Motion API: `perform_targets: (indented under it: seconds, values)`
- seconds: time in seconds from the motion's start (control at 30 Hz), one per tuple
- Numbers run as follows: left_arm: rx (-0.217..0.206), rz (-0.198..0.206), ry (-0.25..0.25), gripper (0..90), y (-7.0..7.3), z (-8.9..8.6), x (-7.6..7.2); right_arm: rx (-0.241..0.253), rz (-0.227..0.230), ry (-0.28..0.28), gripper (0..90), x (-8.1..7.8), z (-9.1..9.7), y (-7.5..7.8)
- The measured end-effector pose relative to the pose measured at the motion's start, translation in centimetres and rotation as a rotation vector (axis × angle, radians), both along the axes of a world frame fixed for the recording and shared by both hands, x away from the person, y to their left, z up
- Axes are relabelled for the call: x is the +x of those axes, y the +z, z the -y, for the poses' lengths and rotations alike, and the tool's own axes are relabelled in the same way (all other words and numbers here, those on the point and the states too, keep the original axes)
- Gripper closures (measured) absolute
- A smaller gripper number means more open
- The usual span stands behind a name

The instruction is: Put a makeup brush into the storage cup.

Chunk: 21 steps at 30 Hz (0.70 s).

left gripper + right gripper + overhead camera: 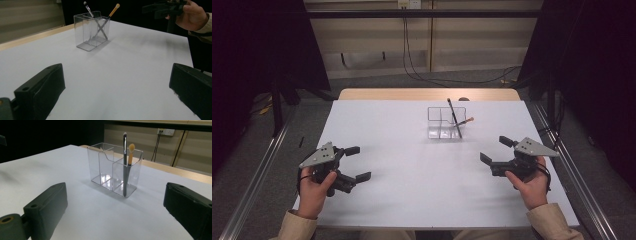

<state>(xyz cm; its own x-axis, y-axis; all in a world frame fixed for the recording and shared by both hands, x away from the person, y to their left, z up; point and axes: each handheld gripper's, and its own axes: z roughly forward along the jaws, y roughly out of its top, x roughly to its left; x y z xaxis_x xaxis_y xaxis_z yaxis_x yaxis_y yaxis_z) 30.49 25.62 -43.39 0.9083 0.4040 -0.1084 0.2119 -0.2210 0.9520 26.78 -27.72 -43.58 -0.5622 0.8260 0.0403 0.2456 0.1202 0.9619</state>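
A clear plastic organizer (441, 123) with compartments stands on the white table (412, 175), right of centre toward the back. In its right end compartment lean a black-handled brush (454, 118) and an orange-tipped brush (467, 120), crossing each other. My left gripper (360, 163) hovers at the near left, open and empty, aimed toward the organizer (91, 32). At the near right my right gripper (494, 150) is also open and holds nothing. It faces the organizer (105, 167), where the black brush (125, 157) and the orange brush (130, 152) stand upright.
The table's far edge is a bare wooden strip (427, 94). Metal rails (572, 165) run along both sides of the table. Black cables (452, 79) lie on the floor behind, under a wall socket (408, 4).
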Motion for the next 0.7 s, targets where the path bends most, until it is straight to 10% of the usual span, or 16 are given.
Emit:
perform_targets:
  seconds: [0.7]
  values:
    - [-0.001,0.004,0.0,0.0,0.0,-0.1,0.1,-0.006,-0.009,0.0,4.7,-1.7,0.8,-0.2]
